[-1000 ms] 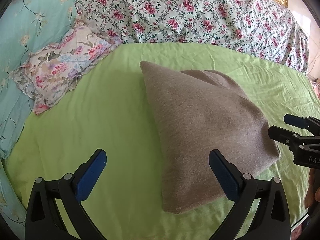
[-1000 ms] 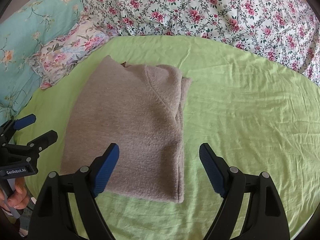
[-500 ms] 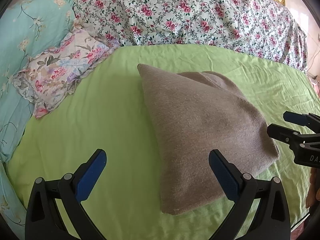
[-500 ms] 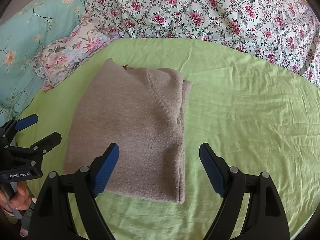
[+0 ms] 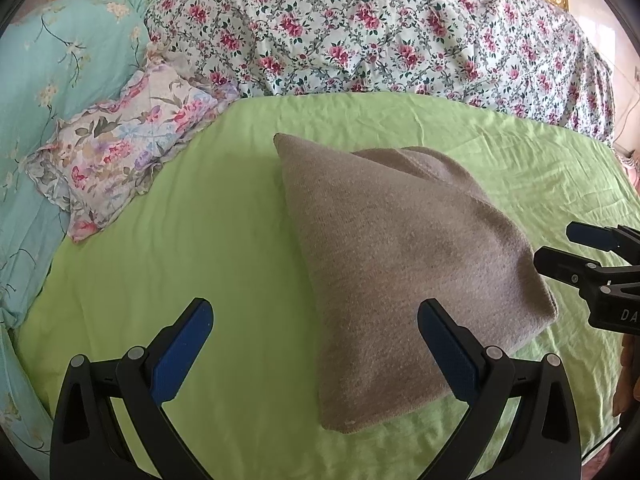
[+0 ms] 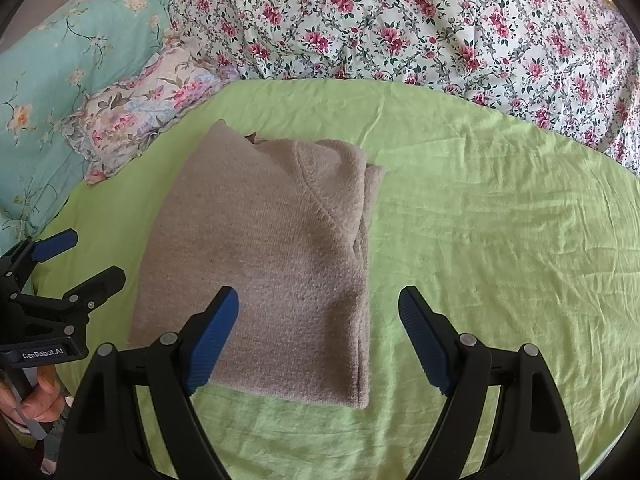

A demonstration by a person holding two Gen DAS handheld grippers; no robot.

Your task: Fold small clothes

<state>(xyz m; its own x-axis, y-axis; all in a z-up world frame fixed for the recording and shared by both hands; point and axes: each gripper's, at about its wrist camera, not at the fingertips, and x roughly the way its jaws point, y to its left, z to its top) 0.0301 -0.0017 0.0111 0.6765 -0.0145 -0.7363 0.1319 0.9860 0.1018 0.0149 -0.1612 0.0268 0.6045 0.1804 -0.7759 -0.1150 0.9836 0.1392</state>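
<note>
A folded grey-brown knit garment (image 5: 404,264) lies flat on the green sheet (image 5: 200,240); it also shows in the right wrist view (image 6: 264,256) as a neat rectangle. My left gripper (image 5: 316,348) is open and empty, above the garment's near left corner. My right gripper (image 6: 320,336) is open and empty, above the garment's near right edge. Each gripper shows in the other's view, the right one (image 5: 560,248) beside the garment's right corner and the left one (image 6: 80,260) at its left side, both apart from the cloth.
A floral pillow (image 5: 120,160) lies at the left edge of the green sheet (image 6: 500,240). A turquoise quilt (image 5: 48,92) is further left. A rose-patterned blanket (image 5: 380,36) is bunched along the back.
Both grippers have drawn slightly back and up from the garment. The garment has not moved.
</note>
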